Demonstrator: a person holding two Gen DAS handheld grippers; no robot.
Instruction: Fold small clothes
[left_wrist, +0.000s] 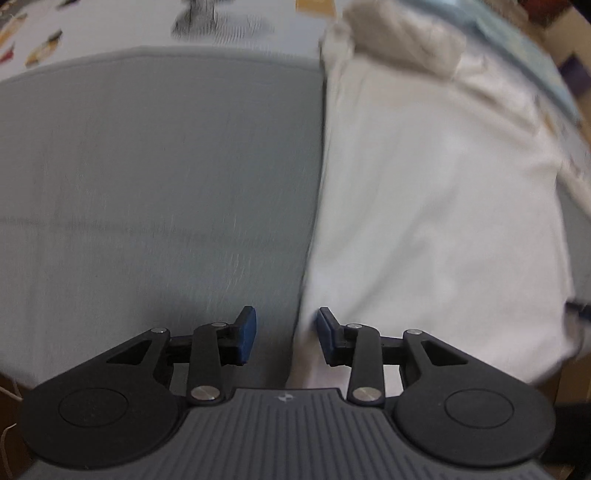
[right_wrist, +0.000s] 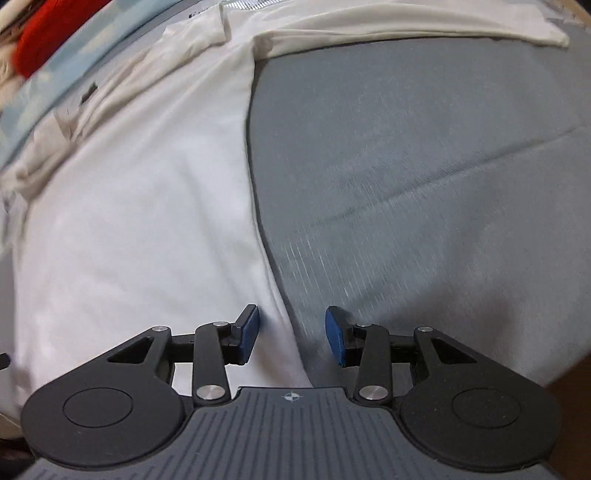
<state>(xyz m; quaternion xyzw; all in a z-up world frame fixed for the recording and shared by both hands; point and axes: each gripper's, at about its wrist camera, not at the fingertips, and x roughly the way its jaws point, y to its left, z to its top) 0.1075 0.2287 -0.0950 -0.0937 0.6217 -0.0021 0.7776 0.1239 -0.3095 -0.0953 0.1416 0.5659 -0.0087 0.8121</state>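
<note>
Left gripper (left_wrist: 284, 332): jaws apart, nothing pinched; pointed steeply down over the left edge of the garment, one blue pad above white cloth, the other above grey.
Right gripper (right_wrist: 291, 334): jaws apart, nothing held; poised over the garment's right edge, which runs between its pads without touching them as far as I can tell.
Garment (left_wrist: 424, 206): white, lying mostly flat on the grey surface (left_wrist: 155, 177); both long side edges look straight and clean.
Right side: in the right wrist view a sleeve (right_wrist: 406, 26) sticks out sideways at the far end, not yet folded in.
Far end: cloth is bunched and creased near the collar (right_wrist: 85, 107), with a small dark label showing.
Beyond it: a pale rumpled bundle (left_wrist: 406, 37) lies at the top of the garment in the left wrist view; something red (right_wrist: 51, 33) sits past a light blue strip in the right one.
Progress: early, I judge. The garment is spread out but no fold shows; sleeves, sides and the lengthwise fold all remain.
Caution: both views are motion-blurred, so fine creases are uncertain.
</note>
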